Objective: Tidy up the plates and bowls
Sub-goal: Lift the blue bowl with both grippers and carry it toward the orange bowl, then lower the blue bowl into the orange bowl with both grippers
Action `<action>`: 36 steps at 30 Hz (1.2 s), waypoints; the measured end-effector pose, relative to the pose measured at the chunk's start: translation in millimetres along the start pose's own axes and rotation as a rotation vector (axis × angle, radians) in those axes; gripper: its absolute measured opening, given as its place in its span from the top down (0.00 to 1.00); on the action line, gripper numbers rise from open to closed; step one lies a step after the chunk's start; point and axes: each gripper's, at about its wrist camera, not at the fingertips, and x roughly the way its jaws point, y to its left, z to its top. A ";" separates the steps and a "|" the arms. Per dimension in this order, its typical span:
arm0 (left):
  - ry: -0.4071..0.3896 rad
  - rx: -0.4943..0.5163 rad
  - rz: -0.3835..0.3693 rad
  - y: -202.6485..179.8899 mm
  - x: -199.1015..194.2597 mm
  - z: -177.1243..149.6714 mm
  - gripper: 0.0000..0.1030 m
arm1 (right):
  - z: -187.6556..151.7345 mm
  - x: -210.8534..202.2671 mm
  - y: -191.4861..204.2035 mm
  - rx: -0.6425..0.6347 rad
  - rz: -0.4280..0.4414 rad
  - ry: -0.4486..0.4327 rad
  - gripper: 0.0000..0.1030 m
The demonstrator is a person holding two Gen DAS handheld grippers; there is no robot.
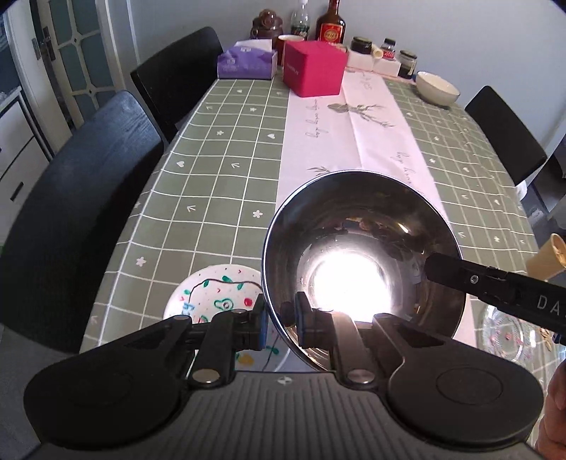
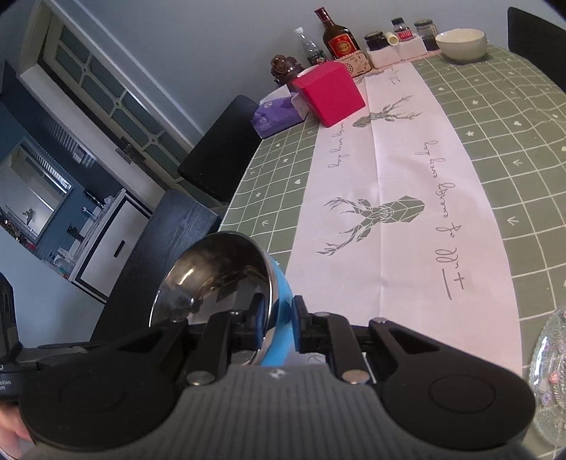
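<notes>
Home dining room: table [image 1: 212,148] under green checked cloth, dark chairs [image 1: 81,198] alongside, bottles [image 1: 330,26] and jars [image 1: 406,63] at far end, panelled door [image 1: 81,60] beyond chairs.

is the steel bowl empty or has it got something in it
Empty: the steel bowl, tipped toward the left wrist camera, shows only bare shiny metal with glare and reflections inside.

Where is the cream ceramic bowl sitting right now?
The cream ceramic bowl stands at the far right of the table, on the green checked cloth just right of the white runner and in front of the jars by the wall.
</notes>
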 end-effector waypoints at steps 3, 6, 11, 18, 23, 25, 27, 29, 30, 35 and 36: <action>0.010 0.005 -0.010 -2.8 -25.4 -12.8 0.84 | -9.8 -28.1 11.2 -0.010 -0.004 0.013 0.87; 0.003 0.027 -0.053 -5.2 -49.7 -34.3 0.84 | -25.7 -58.5 21.4 -0.034 -0.015 0.020 0.87; -0.028 0.054 -0.193 -6.9 -76.6 -86.2 0.82 | -65.4 -118.5 35.7 -0.138 -0.042 -0.050 0.86; -0.063 0.055 -0.210 -5.7 -91.6 -158.1 0.82 | -116.6 -146.7 21.3 -0.113 -0.004 0.021 0.86; -0.078 0.076 -0.151 -6.9 -101.8 -197.4 0.82 | -154.9 -152.9 19.5 -0.123 0.029 0.059 0.86; -0.097 0.077 -0.125 -7.5 -103.0 -209.4 0.82 | -165.4 -150.7 18.6 -0.132 0.034 0.089 0.85; -0.095 0.081 -0.116 -8.0 -100.8 -218.9 0.82 | -174.2 -147.9 15.1 -0.127 0.037 0.121 0.85; -0.075 0.053 -0.133 -5.2 -94.6 -226.8 0.82 | -180.0 -144.9 8.7 -0.110 0.039 0.142 0.85; -0.057 0.039 -0.145 -3.9 -90.4 -231.3 0.82 | -183.7 -144.7 5.9 -0.103 0.038 0.153 0.85; -0.014 0.074 -0.149 -14.6 -76.7 -246.5 0.78 | -192.3 -143.3 -4.2 -0.093 0.012 0.170 0.84; -0.023 0.098 -0.128 -18.7 -76.9 -248.0 0.78 | -193.1 -141.9 -8.3 -0.083 0.013 0.178 0.84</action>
